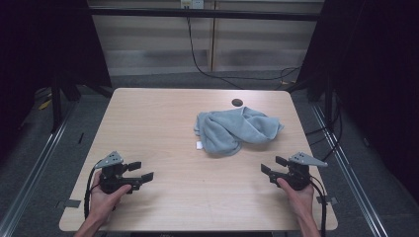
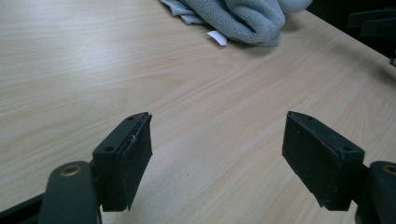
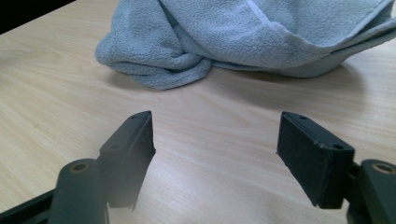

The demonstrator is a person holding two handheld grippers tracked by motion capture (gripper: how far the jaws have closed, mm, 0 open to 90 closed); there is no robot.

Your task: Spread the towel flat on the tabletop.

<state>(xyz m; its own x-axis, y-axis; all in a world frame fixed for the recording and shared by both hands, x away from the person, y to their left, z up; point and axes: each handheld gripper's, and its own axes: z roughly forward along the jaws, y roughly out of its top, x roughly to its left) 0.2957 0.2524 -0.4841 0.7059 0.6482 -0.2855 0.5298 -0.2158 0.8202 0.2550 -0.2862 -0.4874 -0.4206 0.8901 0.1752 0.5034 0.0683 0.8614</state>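
A crumpled grey terry-cloth towel (image 1: 238,130) lies on the light wooden table (image 1: 163,123), right of centre toward the far edge — a small round dark hole (image 1: 237,102) just behind it. The left gripper (image 1: 140,173) and right gripper (image 1: 273,166) sit near the front corners — well apart from the towel.

Both forearms enter from six o'clock in the high view, one at each side. The left gripper (image 1: 141,171) sits in the left hand (image 1: 106,192) at about seven o'clock, jaws spread wide and empty — pointing toward three o'clock. The right gripper (image 1: 274,165), in the right hand (image 1: 299,193) at five o'clock, gapes likewise — aimed toward ten o'clock.
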